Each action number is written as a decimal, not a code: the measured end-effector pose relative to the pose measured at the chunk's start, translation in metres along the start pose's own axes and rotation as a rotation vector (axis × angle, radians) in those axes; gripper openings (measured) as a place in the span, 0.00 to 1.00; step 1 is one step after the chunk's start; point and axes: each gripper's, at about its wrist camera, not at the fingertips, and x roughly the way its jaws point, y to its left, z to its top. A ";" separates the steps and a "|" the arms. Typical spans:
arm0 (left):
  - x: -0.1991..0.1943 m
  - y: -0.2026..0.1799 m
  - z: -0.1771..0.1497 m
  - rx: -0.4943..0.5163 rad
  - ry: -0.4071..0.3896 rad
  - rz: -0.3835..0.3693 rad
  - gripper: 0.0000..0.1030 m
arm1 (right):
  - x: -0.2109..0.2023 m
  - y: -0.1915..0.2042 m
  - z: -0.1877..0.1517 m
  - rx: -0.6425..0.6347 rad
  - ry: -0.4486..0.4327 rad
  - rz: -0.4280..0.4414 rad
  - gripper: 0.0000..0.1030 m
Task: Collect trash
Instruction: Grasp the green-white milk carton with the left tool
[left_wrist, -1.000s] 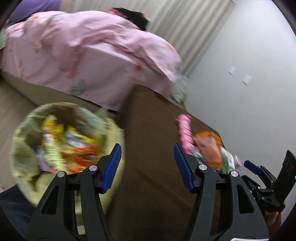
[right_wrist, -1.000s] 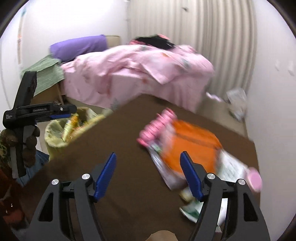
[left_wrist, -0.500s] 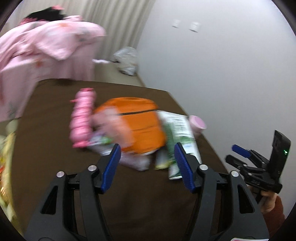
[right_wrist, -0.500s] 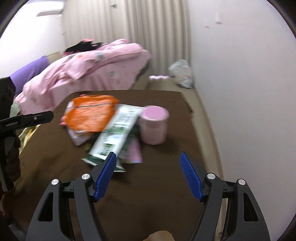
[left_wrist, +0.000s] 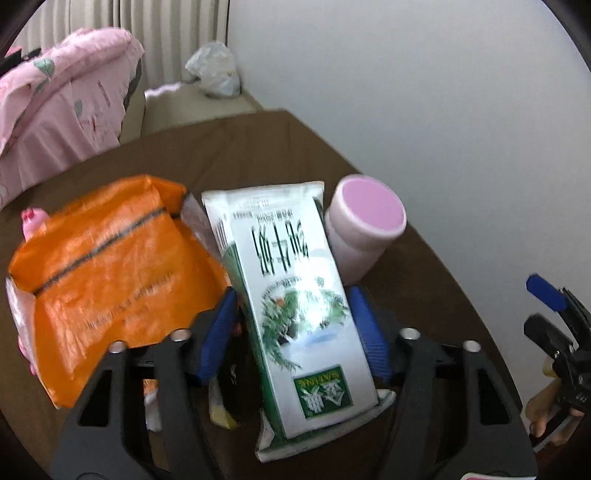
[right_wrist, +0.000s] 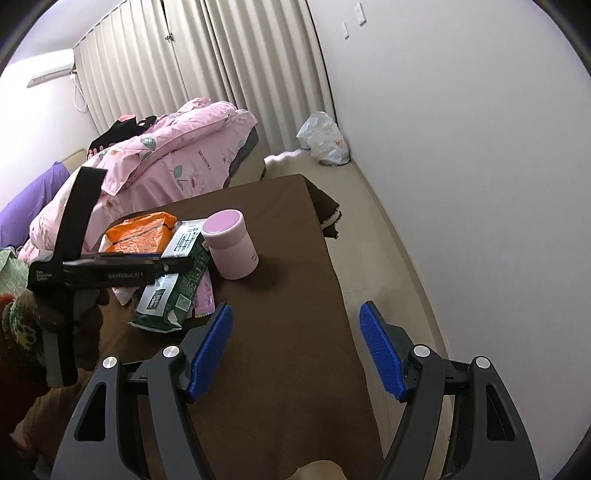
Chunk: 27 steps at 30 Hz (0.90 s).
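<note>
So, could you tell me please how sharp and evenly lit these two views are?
Left wrist view: the green and white packet and orange bag are motion-smeared, print unreadable. Right wrist view: sharp, soft even light, a shadow beside the pink cup; fisheye bends the curtains.

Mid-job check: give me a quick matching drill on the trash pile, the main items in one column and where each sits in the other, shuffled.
Things:
1. green-and-white packet
2. orange bag
3. pink cup
4. right gripper

Places or states:
a. upright, beside the packet on the wall side
b. between the left gripper's pads
c. open over bare brown cloth
d. crumpled, on the bed side of the packet

Pairs: 1-b, 2-d, 3-a, 4-c
</note>
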 end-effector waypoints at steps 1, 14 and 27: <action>-0.004 0.003 -0.003 -0.014 -0.002 -0.012 0.52 | 0.001 0.002 0.000 -0.003 0.000 0.007 0.66; -0.139 0.069 -0.107 -0.125 -0.113 0.039 0.47 | 0.060 0.085 0.005 -0.202 0.124 0.169 0.66; -0.153 0.148 -0.157 -0.350 -0.105 0.177 0.47 | 0.092 0.161 0.036 -0.318 0.129 0.211 0.66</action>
